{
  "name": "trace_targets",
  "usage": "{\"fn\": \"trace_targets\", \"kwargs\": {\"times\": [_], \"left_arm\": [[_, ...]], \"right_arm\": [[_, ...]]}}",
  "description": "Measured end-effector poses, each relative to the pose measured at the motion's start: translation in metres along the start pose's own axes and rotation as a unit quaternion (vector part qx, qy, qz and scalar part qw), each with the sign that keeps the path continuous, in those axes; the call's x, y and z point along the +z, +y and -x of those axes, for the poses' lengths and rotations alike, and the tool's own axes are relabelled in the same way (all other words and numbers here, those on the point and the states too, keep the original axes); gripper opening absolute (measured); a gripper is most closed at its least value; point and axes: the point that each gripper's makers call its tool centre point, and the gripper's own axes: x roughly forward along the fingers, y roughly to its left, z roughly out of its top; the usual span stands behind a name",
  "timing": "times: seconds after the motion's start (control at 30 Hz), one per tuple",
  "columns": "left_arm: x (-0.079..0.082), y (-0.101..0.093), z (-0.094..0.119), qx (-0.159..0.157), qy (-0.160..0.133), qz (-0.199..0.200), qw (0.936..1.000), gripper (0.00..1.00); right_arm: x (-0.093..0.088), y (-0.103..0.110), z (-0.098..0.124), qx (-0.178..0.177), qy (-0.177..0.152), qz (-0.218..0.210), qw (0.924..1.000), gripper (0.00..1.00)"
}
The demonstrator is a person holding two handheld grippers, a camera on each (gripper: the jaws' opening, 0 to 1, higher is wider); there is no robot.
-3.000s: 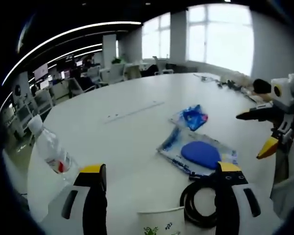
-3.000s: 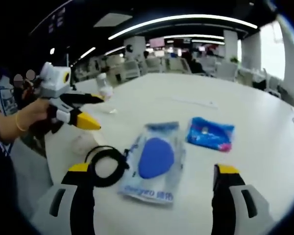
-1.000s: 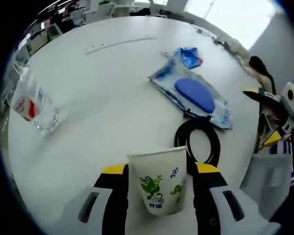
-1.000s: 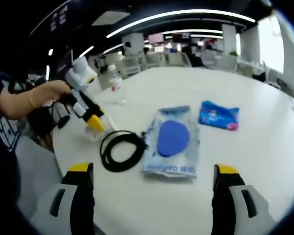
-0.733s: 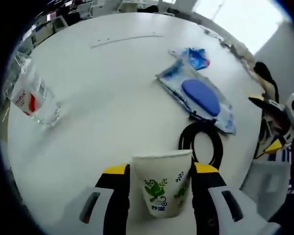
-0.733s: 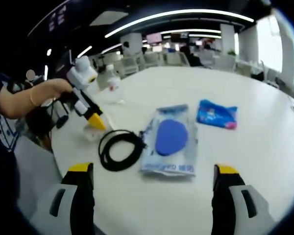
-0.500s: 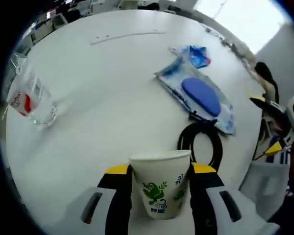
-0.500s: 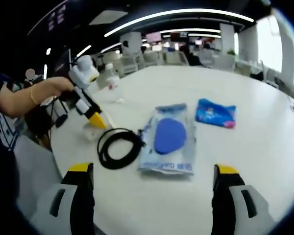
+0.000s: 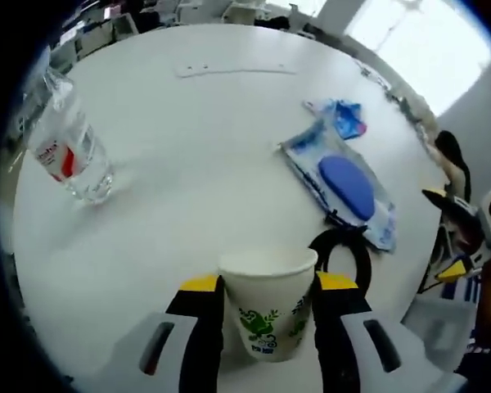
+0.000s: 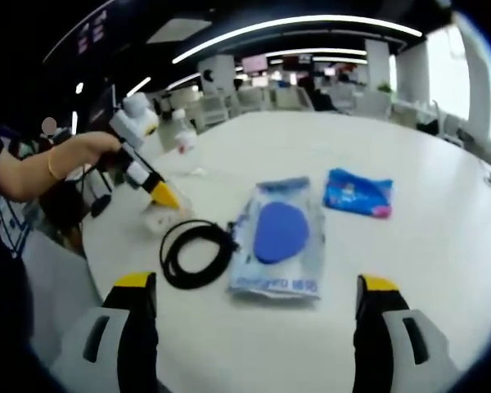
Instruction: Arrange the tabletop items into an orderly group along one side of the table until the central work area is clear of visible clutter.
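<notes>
A white paper cup (image 9: 266, 304) with a green leaf print stands near the table edge, and my left gripper (image 9: 268, 283) is shut on it, a yellow-tipped jaw pressed to each side. In the right gripper view that gripper (image 10: 150, 187) and a hand reach in from the left over the cup (image 10: 159, 218). My right gripper (image 10: 256, 285) stands wide open above the table with nothing between its jaws. Ahead of it lie a black cable coil (image 10: 198, 250), a wipes pack with a blue lid (image 10: 278, 233) and a small blue packet (image 10: 357, 193).
A clear water bottle (image 9: 69, 147) with a red label stands at the left of the round white table (image 9: 188, 205). The cable coil (image 9: 344, 250), wipes pack (image 9: 344, 180) and blue packet (image 9: 344, 119) lie to the right. Office desks and chairs stand beyond.
My left gripper dropped around the paper cup and its jaws narrowed onto the cup's sides. The right gripper stayed wide open, its view shifting only slightly.
</notes>
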Motion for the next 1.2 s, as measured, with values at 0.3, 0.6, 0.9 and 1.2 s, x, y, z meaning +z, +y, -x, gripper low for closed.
{"fn": "trace_targets", "kwargs": {"times": [0.3, 0.6, 0.9, 1.2], "left_arm": [[0.023, 0.002, 0.007, 0.02, -0.062, -0.013, 0.9978, 0.39], [0.054, 0.018, 0.016, 0.066, -0.156, -0.037, 0.9848, 0.38], [0.071, 0.026, 0.019, 0.079, -0.224, -0.035, 0.9708, 0.38], [0.094, 0.036, 0.025, 0.114, -0.301, -0.068, 0.9444, 0.39]], "right_arm": [[0.004, 0.001, 0.0, -0.001, -0.006, -0.001, 1.0, 0.99], [0.01, 0.003, 0.002, 0.002, -0.022, -0.01, 0.9997, 0.99], [0.016, 0.004, -0.001, 0.002, -0.036, -0.021, 0.9991, 0.99], [0.013, 0.001, -0.006, -0.006, -0.037, -0.036, 0.9987, 0.99]]}}
